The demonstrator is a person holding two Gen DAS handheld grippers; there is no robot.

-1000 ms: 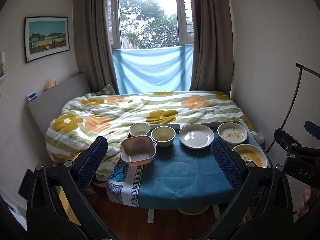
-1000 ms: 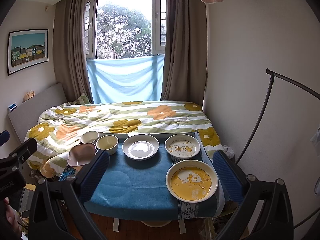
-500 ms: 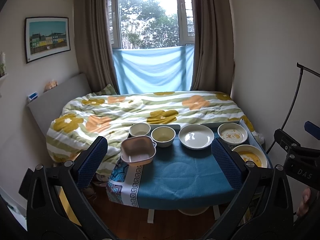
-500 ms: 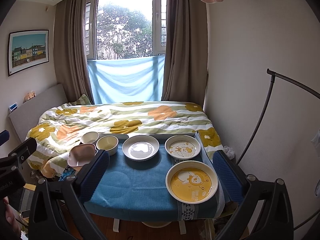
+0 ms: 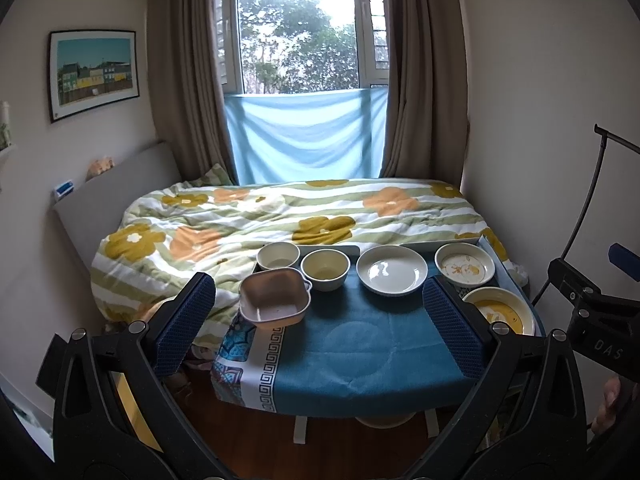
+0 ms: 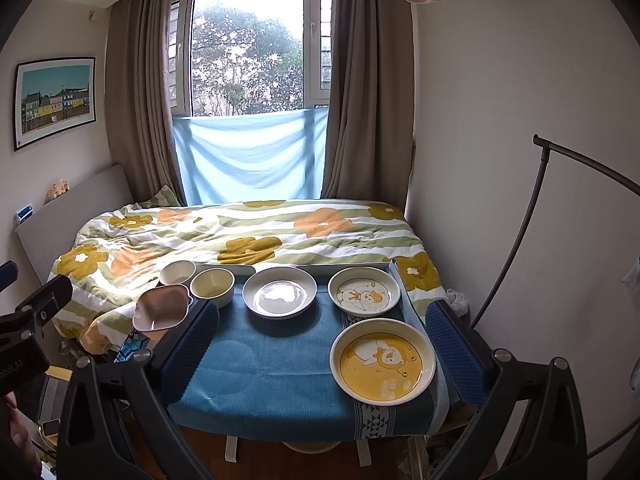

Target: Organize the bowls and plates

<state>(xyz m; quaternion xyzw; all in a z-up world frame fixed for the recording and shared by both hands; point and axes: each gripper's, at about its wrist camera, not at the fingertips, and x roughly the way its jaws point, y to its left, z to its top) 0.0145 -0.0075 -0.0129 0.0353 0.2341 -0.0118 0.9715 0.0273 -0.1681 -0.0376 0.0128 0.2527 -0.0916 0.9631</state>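
Observation:
On a blue cloth-covered table [image 5: 360,344] stand a pink square dish [image 5: 275,299], two small cream bowls [image 5: 278,256] [image 5: 325,269], a plain white plate [image 5: 392,269], a small cartoon plate [image 5: 465,267] and a yellow cartoon plate [image 6: 382,360]. My left gripper [image 5: 320,316] is open, held back from the table's near edge with nothing between its fingers. My right gripper [image 6: 318,344] is also open and empty, hovering before the table with the yellow plate between its blue pads in view. The right view shows the pink dish [image 6: 161,307] and white plate [image 6: 279,291] too.
A bed with a flowered quilt [image 5: 280,216] lies right behind the table. A wall is close on the right, with a curved black stand [image 6: 532,216] beside it. Wooden floor [image 5: 328,440] shows below the table. The other gripper's body [image 5: 592,320] is at the right edge.
Both grippers stay almost still; the views shift only very slightly. The dishes have not moved.

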